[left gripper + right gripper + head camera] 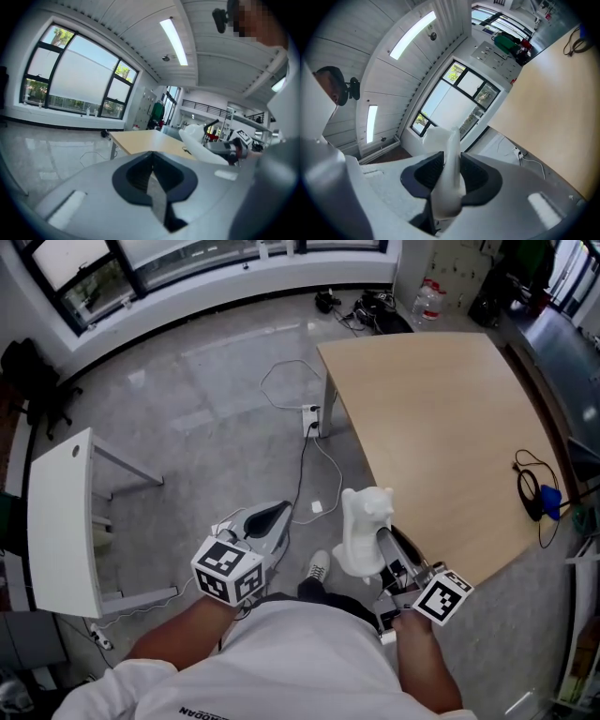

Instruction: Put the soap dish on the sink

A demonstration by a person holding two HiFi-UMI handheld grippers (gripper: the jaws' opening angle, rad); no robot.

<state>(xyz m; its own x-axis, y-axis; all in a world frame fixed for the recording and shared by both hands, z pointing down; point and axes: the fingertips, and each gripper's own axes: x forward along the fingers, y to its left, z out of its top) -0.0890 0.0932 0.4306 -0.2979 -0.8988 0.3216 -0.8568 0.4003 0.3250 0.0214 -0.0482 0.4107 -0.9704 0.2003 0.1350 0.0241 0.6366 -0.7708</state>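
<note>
The soap dish (364, 529) is white and stands on edge in my right gripper (386, 545), just off the near corner of the wooden table (441, 427). In the right gripper view the soap dish (449, 159) sits pinched between the dark pads of my right gripper (449, 177). My left gripper (275, 515) hangs over the floor to the left of it. Its jaws are shut with nothing in them, meeting in a line in the left gripper view (152, 176). That view also shows the soap dish (200, 145) off to the right. No sink is in view.
A black cable with a blue object (541, 495) lies on the table's right side. A white desk (58, 521) stands at the left. Cables and a power strip (310, 416) lie on the grey floor near the table leg. Windows run along the far wall.
</note>
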